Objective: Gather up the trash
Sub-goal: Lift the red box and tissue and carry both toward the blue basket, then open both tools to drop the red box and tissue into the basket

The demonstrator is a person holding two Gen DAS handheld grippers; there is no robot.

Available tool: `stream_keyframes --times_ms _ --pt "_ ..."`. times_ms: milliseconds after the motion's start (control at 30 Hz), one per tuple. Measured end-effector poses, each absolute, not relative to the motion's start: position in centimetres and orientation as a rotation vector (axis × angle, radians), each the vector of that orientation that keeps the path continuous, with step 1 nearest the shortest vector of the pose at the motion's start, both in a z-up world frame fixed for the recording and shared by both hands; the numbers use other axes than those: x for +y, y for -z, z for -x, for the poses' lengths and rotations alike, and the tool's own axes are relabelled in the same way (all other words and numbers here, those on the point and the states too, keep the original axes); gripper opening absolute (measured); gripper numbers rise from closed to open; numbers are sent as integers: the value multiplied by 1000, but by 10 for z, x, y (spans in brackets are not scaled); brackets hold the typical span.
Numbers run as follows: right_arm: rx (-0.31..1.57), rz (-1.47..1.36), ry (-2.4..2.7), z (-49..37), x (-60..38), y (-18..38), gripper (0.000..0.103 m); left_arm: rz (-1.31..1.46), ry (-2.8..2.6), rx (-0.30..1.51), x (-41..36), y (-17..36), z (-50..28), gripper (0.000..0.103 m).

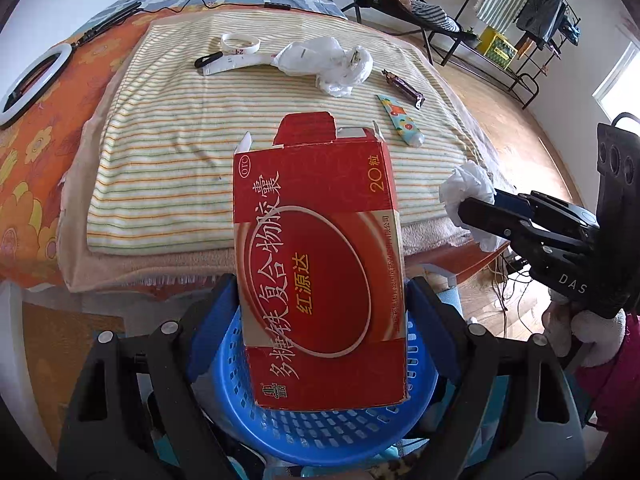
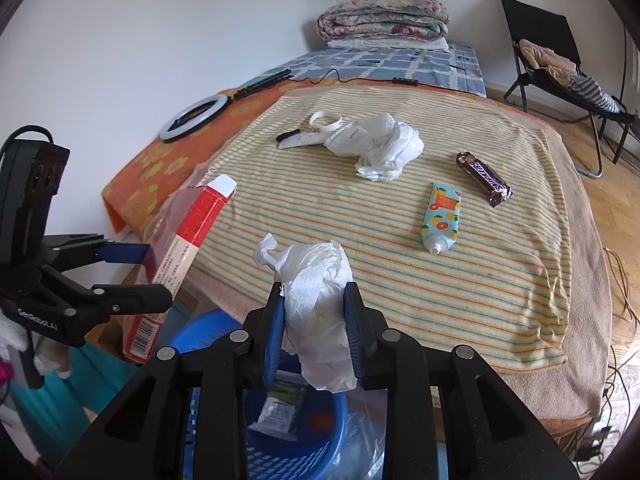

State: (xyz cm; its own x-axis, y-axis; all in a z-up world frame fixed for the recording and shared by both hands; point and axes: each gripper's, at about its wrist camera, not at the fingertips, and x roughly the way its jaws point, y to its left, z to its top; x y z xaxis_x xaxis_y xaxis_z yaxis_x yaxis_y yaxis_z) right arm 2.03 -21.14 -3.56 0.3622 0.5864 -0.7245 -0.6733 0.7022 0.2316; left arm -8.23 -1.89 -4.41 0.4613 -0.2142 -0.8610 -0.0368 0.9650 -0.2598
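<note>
Midway: both grippers carry trash over the basket.
Left wrist: left gripper clamps the box above the basket. Right wrist: right gripper pinches a tissue; bag, tube, wrapper remain on the bed.

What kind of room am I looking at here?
Most likely a bedroom in someone's home. A bed with a striped cover fills the view, a folded quilt is stacked at its far end, and a rack of hanging clothes stands by the wall on a wooden floor.
</note>
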Motion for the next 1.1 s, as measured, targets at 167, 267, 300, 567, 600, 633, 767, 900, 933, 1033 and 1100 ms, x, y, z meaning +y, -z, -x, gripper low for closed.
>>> stream_keyframes --times_ms 167,267,300,567,600,633,767,900,933,1033,1100 --pt "910 118 -823 2 -214 48 26 247 125 1126 -30 63 103 87" --pt "931 123 -829 12 -215 58 26 246 134 1150 -34 73 113 87" --pt "938 124 -830 16 -215 61 26 249 134 1157 -35 76 116 87" --pt "989 152 -840 39 -214 84 26 249 137 1202 -42 97 133 87" --pt "991 155 -840 41 -214 86 26 245 140 1208 -44 100 134 87" --pt "996 155 -840 42 -214 88 26 241 142 1217 -45 104 134 87" --pt "1015 162 -839 46 -212 98 26 232 149 1247 -48 117 135 87" --pt "1036 169 -838 49 -210 108 26 220 153 1278 -50 129 135 87" --pt "1042 170 -839 50 -209 110 26 214 152 1284 -51 131 135 87" --pt "1056 183 -844 52 -206 116 27 199 157 1304 -53 138 136 87" --pt "1061 190 -844 53 -205 119 27 191 157 1310 -54 141 136 88"
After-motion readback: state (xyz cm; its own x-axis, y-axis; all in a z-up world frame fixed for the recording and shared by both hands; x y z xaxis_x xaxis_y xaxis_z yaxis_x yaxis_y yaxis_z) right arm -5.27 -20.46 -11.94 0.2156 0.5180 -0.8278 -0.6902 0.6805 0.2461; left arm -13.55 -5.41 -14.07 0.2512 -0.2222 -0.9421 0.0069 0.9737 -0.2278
